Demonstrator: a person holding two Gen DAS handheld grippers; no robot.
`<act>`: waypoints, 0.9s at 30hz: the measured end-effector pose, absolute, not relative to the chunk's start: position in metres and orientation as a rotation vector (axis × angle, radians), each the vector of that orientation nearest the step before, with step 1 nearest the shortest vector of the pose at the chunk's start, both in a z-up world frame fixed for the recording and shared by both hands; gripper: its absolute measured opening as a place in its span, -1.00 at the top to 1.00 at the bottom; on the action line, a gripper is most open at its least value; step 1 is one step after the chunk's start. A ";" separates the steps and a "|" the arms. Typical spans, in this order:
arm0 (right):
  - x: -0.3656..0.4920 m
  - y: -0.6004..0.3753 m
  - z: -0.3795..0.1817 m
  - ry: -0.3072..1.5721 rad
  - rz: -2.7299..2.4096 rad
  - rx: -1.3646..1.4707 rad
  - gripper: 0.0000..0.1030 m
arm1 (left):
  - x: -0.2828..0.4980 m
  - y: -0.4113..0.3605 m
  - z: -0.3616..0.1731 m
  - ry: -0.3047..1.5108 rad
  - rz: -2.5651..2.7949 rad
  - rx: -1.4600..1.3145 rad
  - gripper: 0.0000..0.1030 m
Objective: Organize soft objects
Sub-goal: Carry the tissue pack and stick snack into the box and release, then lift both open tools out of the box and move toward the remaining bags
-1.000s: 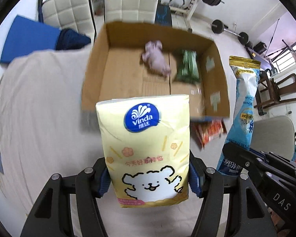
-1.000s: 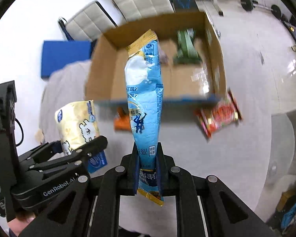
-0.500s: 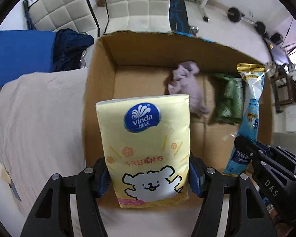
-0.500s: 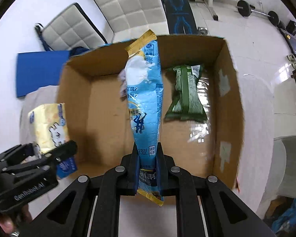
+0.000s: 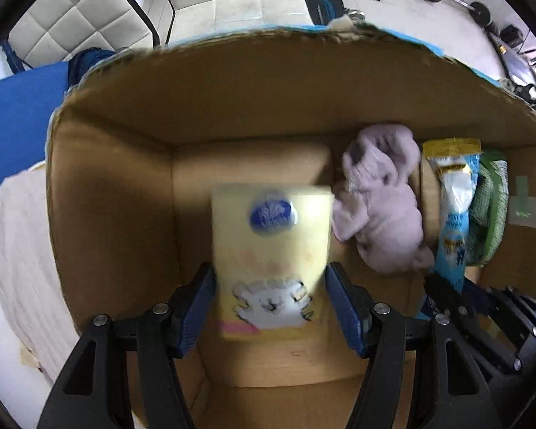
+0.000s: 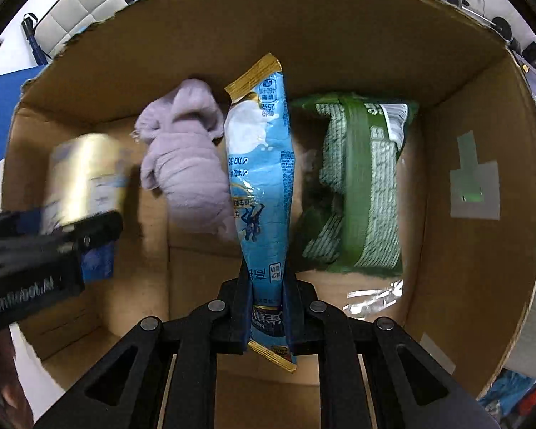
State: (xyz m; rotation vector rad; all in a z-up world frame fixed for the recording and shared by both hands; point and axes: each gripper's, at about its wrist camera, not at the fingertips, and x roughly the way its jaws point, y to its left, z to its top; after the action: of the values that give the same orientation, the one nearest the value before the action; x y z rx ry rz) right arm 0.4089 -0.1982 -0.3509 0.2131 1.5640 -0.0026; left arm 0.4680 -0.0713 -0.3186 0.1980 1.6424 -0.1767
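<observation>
A: Which step is this?

B: Placing. The left hand-held gripper [image 5: 271, 296] clamps the yellow tissue pack [image 5: 271, 257] over the left half of the cardboard box [image 5: 232, 100]; the right hand-held gripper [image 6: 266, 304] pinches the blue pouch [image 6: 259, 186] between the purple plush [image 6: 185, 164] and green pack [image 6: 357, 186].

A: Next?

B: Probably lower each to the box floor, then spread the fingers.

Matte black plastic throughout: left gripper [image 5: 271, 286] with blue finger pads [image 5: 343, 307], silver screws, cut-out frames; right gripper [image 6: 266, 293] all black, silver screws. White "GenRobot.AI" lettering on the left's side.
</observation>
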 end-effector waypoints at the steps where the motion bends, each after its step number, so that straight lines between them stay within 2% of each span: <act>1: 0.410 -0.199 -0.352 1.573 -0.005 0.218 0.67 | 0.471 -0.071 -0.320 1.642 -0.167 0.205 -0.21; 4: 0.414 -0.200 -0.355 1.584 -0.004 0.222 0.55 | 0.476 -0.071 -0.320 1.642 -0.157 0.213 -0.23; 6: 0.413 -0.201 -0.352 1.578 -0.005 0.218 0.32 | 0.476 -0.068 -0.315 1.637 -0.148 0.203 -0.23; 8: 0.410 -0.202 -0.346 1.567 0.002 0.223 -0.03 | 0.475 -0.066 -0.308 1.624 -0.142 0.193 -0.23; 13: 0.397 -0.208 -0.322 1.528 0.011 0.236 -0.14 | 0.464 -0.061 -0.284 1.595 -0.151 0.151 -0.24; 16: 0.382 -0.213 -0.303 1.501 0.010 0.234 -0.42 | 0.453 -0.062 -0.264 1.555 -0.158 0.123 -0.33; 20: 0.358 -0.215 -0.283 1.482 0.006 0.230 -0.43 | 0.428 -0.058 -0.242 1.509 -0.164 0.088 -0.35; 21: 0.352 -0.216 -0.276 1.477 0.003 0.229 -0.46 | 0.419 -0.057 -0.236 1.500 -0.165 0.083 -0.47; 22: 0.348 -0.216 -0.271 1.471 0.002 0.225 -0.59 | 0.410 -0.057 -0.231 1.490 -0.166 0.080 -0.69; 23: 0.341 -0.217 -0.266 1.463 0.004 0.221 -0.72 | 0.402 -0.056 -0.225 1.481 -0.168 0.079 -0.76; 27: 0.312 -0.211 -0.244 1.429 0.006 0.209 -0.77 | 0.372 -0.052 -0.207 1.434 -0.168 0.073 -0.78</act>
State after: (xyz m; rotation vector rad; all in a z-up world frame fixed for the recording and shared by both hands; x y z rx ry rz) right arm 0.3124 -0.2110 -0.2437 0.2087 1.4293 0.0065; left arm 0.3716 -0.0516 -0.2066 0.0730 1.4341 -0.1682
